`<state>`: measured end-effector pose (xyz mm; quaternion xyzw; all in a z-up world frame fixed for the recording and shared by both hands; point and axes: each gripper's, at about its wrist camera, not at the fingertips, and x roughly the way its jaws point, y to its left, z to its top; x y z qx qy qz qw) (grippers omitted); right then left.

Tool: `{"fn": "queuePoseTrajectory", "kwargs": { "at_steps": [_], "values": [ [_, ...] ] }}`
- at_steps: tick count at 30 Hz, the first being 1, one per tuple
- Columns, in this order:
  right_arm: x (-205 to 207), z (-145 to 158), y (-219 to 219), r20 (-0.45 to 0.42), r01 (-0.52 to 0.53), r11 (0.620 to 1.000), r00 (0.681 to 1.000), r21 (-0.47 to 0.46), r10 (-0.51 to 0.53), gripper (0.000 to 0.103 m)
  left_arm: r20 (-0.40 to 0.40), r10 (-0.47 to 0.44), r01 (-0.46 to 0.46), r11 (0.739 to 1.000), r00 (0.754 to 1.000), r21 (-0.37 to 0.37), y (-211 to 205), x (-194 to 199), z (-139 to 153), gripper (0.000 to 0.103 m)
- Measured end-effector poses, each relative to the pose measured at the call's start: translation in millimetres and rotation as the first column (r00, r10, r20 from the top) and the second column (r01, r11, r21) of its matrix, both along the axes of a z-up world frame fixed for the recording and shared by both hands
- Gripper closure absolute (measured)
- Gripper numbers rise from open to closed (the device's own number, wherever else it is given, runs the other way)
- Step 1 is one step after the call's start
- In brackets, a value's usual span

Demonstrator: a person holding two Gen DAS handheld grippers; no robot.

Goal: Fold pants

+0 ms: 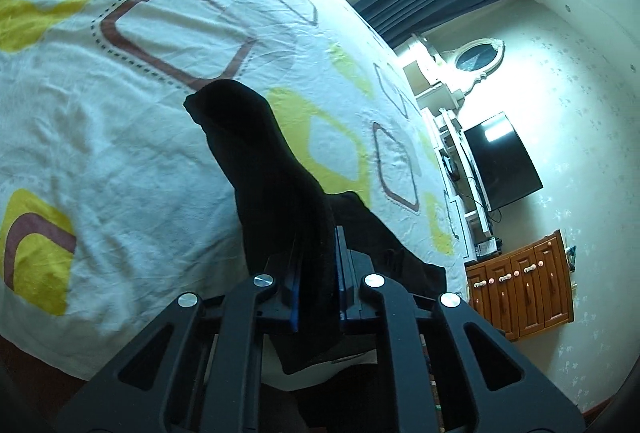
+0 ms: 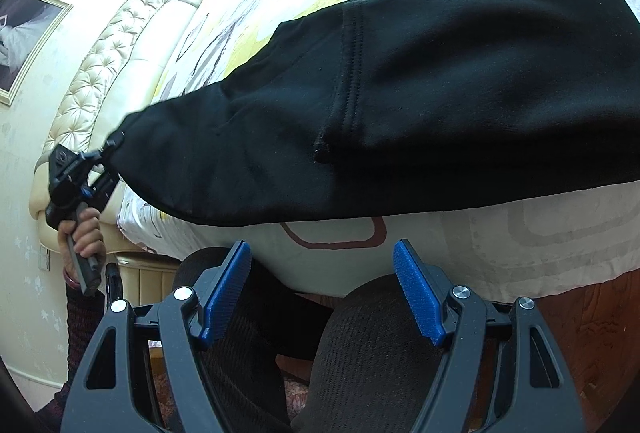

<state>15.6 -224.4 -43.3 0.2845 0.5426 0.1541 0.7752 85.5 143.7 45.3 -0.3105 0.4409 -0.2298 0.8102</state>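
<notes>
The black pants lie on the bed, stretched from the right toward the left edge. My left gripper is shut on one end of the pants and holds it lifted off the bed; it also shows in the right wrist view, pinching the pants' corner beyond the bed's edge. My right gripper is open and empty, below and in front of the pants near the bed's front edge. Its blue pads are spread wide.
The bed sheet is white with yellow and brown squares. A padded headboard stands at the left. A TV, white shelves and a wooden cabinet stand along the wall. The person's legs are under my right gripper.
</notes>
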Motion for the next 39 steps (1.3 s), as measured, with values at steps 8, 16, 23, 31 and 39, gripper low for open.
{"fn": "queuePoseTrajectory", "kwargs": {
  "at_steps": [8, 16, 23, 31, 39],
  "values": [
    [-7.5, 10.9, -3.8, 0.031, 0.015, 1.0, 0.999, 0.022, -0.016, 0.03, 0.099, -0.17, 0.162, 0.983, 0.98, 0.083, -112.6, 4.8, 54.1, 0.091],
    [-32.0, 33.4, -54.4, 0.111, 0.215, 0.975, 0.969, 0.062, -0.221, 0.03, 0.076, -0.379, 0.358, 0.912, 0.922, 0.2, -253.4, 2.0, 45.2, 0.091],
    [-55.9, 40.0, -123.0, 0.153, 0.452, 0.885, 0.872, 0.116, -0.465, 0.03, -0.025, -0.486, 0.477, 0.846, 0.874, 0.238, -348.8, 1.9, -9.6, 0.091],
    [-67.3, 24.0, -157.9, 0.113, 0.533, 0.823, 0.821, 0.198, -0.559, 0.03, -0.088, -0.51, 0.511, 0.806, 0.856, 0.299, -401.3, -13.6, -58.3, 0.077],
    [-50.7, 34.1, -169.3, 0.152, 0.441, 0.866, 0.864, 0.236, -0.481, 0.03, -0.021, -0.476, 0.476, 0.874, 0.879, 0.095, -350.1, -40.0, -31.2, 0.053]
  ]
}}
